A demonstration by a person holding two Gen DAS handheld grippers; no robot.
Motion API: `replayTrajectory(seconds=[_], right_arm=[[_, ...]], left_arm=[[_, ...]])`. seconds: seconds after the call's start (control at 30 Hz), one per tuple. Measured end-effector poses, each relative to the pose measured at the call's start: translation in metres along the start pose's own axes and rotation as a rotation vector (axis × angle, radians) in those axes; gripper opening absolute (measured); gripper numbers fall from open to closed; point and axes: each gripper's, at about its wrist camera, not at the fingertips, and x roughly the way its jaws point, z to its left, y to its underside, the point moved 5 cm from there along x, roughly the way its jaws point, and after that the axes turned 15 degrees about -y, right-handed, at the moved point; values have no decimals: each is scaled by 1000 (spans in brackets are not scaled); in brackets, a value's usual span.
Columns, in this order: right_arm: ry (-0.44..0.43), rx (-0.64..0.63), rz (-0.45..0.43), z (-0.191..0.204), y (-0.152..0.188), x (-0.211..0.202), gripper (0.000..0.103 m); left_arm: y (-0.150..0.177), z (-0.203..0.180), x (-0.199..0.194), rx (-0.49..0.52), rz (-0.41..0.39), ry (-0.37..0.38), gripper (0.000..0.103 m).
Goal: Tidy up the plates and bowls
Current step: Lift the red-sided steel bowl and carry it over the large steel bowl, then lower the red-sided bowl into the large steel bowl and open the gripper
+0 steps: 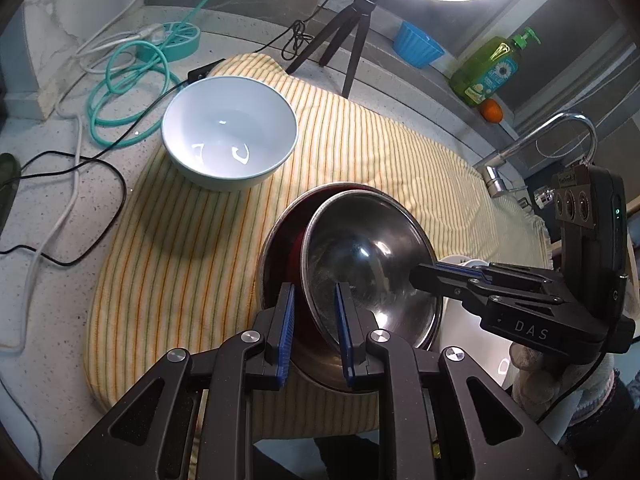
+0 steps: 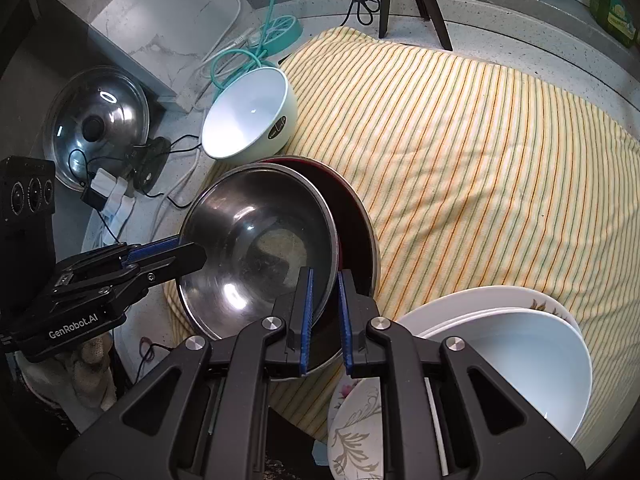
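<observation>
A steel bowl [image 1: 360,264] [image 2: 256,240] leans tilted inside a larger bowl with a dark red lining [image 1: 286,240] [image 2: 356,224], on a yellow striped cloth [image 1: 360,140]. My left gripper [image 1: 314,292] is shut on the steel bowl's near rim, one blue pad inside the bowl and one outside. My right gripper [image 2: 326,276] is shut on the opposite rim; in the left wrist view it reaches in from the right [image 1: 416,276]. A white bowl [image 1: 230,132] [image 2: 248,120] stands on the cloth's far corner.
White plates with a white bowl [image 2: 508,344] and a floral plate [image 2: 356,428] are stacked by the right gripper. A tripod [image 1: 352,32], cables [image 1: 120,80], a soap bottle [image 1: 492,68], a blue cup [image 1: 416,46] and a faucet [image 1: 560,132] ring the cloth. A glass lid [image 2: 96,120] leans at the left.
</observation>
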Motion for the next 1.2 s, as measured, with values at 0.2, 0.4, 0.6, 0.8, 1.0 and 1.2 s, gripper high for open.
replayTrajectory(seconds=[0.2,0.4,0.6,0.8,1.0,1.2], right_arm=[[18,-1,14,-2,0,4,12],[28,-3,15,-2,0,5,13],[21,10,14,-3,-2,5,15],[14,8,5,-3,-4,2,16],[-5,4,-16,1,-7,-6,34],[-45,3,-57,9,-13,-19,59]], left_arm=[[2,0,5,7,9,-7,18],[3,0,8,9,20,-8,18],[1,1,8,-2,17,-9,18],[0,2,4,-7,7,-6,18],[-3,2,-3,-7,-7,5,20],[-8,8,-14,-33,-32,15,46]])
